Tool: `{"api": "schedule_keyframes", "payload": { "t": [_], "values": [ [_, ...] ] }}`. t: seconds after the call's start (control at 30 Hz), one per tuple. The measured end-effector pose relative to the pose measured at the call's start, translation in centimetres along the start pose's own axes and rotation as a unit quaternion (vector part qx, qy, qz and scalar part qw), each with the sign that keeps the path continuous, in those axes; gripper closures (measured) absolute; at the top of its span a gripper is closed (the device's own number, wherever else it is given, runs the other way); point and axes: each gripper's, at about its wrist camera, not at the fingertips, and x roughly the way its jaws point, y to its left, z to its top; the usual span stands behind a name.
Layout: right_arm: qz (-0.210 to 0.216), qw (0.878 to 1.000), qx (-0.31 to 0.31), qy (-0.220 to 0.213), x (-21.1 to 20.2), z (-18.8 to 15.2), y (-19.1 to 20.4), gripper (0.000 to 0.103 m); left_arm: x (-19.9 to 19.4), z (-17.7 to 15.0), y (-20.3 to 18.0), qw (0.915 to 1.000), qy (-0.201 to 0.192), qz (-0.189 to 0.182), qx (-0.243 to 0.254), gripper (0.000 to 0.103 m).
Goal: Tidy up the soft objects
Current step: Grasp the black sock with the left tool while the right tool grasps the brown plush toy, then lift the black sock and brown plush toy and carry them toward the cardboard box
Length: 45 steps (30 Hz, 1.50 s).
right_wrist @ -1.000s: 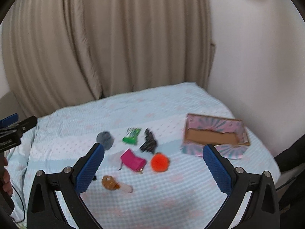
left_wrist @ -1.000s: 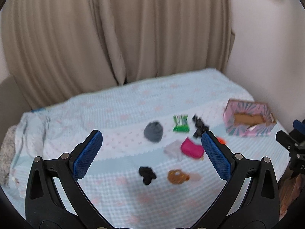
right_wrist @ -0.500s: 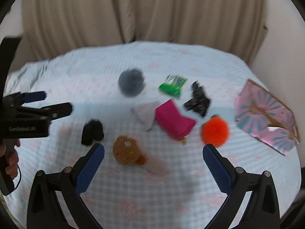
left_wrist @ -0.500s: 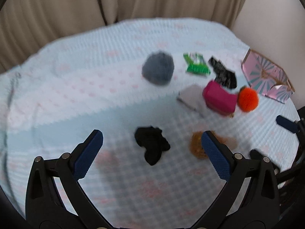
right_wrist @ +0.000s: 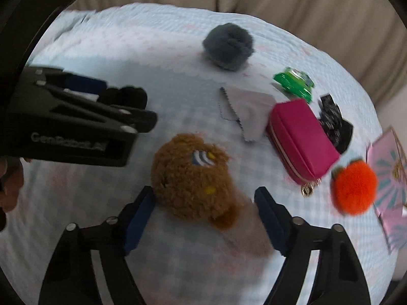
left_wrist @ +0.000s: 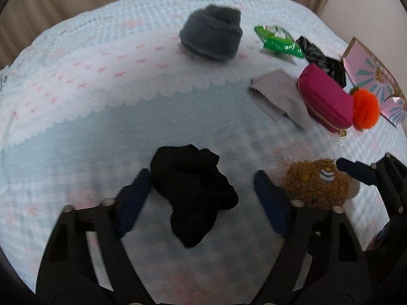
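My left gripper is open, its fingers on either side of a crumpled black sock on the bed. My right gripper is open around a brown plush toy, which also shows in the left wrist view. Farther back lie a grey fuzzy ball, a grey cloth, a magenta pouch, an orange pompom, a green packet and a black patterned item.
A pink patterned box sits open at the bed's right edge. The light blue checked bedspread covers the bed. Beige curtains hang behind. The left gripper's body fills the left of the right wrist view.
Both grippers have dropped down and forward to the bed. The left now straddles the black sock and the right straddles the brown plush toy.
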Motion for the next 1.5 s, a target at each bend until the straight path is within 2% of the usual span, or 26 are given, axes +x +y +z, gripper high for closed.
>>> {"api": "schedule_keyframes", "payload": {
  "t": [0.03,0.13,0.27,0.37,0.53,0.83,1.13,1.27,1.5],
  "values": [
    [0.003,1.000,-0.007,-0.001,0.3,0.1,0.0,0.034,0.4,-0.1,-0.1,1.0000,0.007,0.001,0.001,0.044],
    [0.027,1.000,0.000,-0.002,0.6,0.5,-0.8,0.040,0.6,-0.3,-0.2,0.9998,0.004,0.015,0.015,0.052],
    [0.064,0.997,0.030,0.010,1.2,1.3,-2.3,0.047,0.3,-0.1,0.6,0.9999,0.006,0.012,0.008,0.077],
    [0.092,0.993,0.069,0.018,1.4,1.8,-3.5,0.055,0.1,0.1,1.3,0.9999,0.011,0.005,-0.001,0.083],
    [0.107,0.988,0.107,0.022,1.0,2.7,-4.3,0.064,-1.4,0.7,1.6,1.0000,0.004,0.005,-0.003,0.083],
    [0.099,0.980,0.172,0.002,-3.0,4.6,-6.5,0.065,-6.9,2.9,1.3,0.9996,-0.027,0.002,0.000,0.083],
    [0.064,0.968,0.238,-0.053,-13.1,7.5,-10.7,0.065,-17.0,8.1,-0.6,0.9966,-0.082,-0.004,-0.003,0.083],
    [0.055,0.961,0.257,-0.081,-17.8,8.0,-12.6,0.065,-21.4,10.3,-1.9,0.9946,-0.100,-0.011,-0.025,0.083],
    [0.035,0.947,0.295,-0.120,-24.9,7.9,-15.7,0.065,-27.2,12.7,-6.6,0.9914,-0.127,-0.030,-0.015,0.083]
  ]
}}
